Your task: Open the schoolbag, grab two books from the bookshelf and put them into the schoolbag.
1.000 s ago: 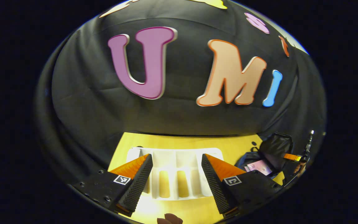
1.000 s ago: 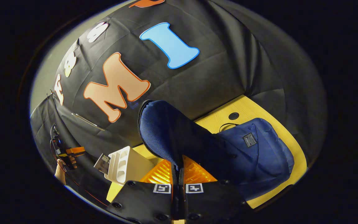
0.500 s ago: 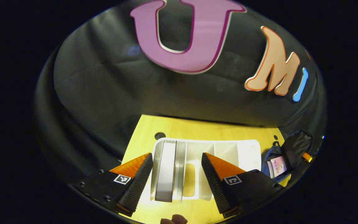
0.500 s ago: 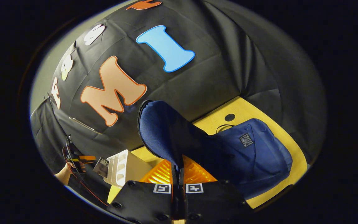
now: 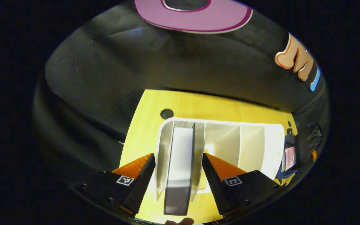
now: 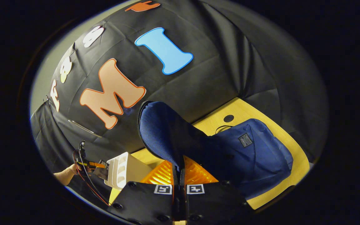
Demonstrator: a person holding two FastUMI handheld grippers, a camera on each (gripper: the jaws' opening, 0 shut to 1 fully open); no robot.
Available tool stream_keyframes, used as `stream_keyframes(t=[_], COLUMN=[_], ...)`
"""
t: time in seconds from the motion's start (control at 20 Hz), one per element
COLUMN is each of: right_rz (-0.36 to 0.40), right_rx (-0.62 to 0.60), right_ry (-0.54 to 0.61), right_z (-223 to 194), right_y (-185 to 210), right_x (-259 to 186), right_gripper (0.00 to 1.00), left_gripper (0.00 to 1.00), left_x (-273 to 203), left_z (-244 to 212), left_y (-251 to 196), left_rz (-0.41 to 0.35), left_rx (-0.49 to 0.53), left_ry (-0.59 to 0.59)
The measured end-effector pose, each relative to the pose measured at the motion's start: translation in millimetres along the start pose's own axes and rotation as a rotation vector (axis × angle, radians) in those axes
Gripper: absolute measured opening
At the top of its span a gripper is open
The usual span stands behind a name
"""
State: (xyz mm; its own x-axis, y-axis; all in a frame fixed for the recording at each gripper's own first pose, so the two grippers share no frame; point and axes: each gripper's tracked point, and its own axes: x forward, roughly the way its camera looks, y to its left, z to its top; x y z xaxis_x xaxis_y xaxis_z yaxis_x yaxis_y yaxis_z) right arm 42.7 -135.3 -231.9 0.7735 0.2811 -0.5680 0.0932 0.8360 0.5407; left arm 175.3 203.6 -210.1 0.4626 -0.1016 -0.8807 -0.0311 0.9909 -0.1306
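A white bookshelf (image 5: 255, 147) with several slots stands on the yellow table (image 5: 148, 125). One book (image 5: 180, 162) stands on edge in its leftmost slot. My left gripper (image 5: 177, 156) is open, one finger on each side of that book and its slot, neither pressing on it. At the right edge lies the blue schoolbag (image 5: 305, 140), with a pink book (image 5: 290, 156) inside. In the right gripper view, my right gripper (image 6: 179, 167) is shut on the bag's flap (image 6: 161, 128) and holds it raised above the schoolbag (image 6: 255, 156).
The right gripper view shows the bookshelf (image 6: 123, 165) at lower left, with a hand (image 6: 66, 175) holding the left gripper (image 6: 89, 164) beside it. A round hole (image 5: 167, 113) lies in the table behind the shelf, another hole (image 6: 228, 118) behind the bag. The black cloth wall closes the back.
My left gripper has moved left along the shelf and closer, so the book in the leftmost slot now stands between its open fingers. The right gripper still holds the flap up.
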Motion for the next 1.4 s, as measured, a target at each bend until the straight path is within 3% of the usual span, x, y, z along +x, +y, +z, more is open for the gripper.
stream_keyframes(t=[0.3,0.4,0.55,1.0,1.4], right_rz=[0.0,0.0,0.0,-0.004,-0.015], right_rx=[0.008,0.015,0.021,0.022,0.014], right_ry=[-0.007,-0.013,-0.02,-0.029,-0.04], right_z=[1,1,1,4,6], right_y=[-2,-4,-4,-8,-9], right_x=[0,0,-1,-2,-4], right_gripper=[0.04,0.03,0.03,0.05,0.05], left_gripper=[0.76,0.6,0.41,0.37,0.36], left_x=[15,22,26,8,-63], left_z=[-12,-24,-33,-24,4], left_y=[7,-4,-2,17,25], left_rz=[-0.029,-0.058,-0.036,0.033,-0.033], left_rx=[0.017,0.021,0.041,0.071,0.04], left_ry=[0.087,0.146,0.181,0.163,0.039])
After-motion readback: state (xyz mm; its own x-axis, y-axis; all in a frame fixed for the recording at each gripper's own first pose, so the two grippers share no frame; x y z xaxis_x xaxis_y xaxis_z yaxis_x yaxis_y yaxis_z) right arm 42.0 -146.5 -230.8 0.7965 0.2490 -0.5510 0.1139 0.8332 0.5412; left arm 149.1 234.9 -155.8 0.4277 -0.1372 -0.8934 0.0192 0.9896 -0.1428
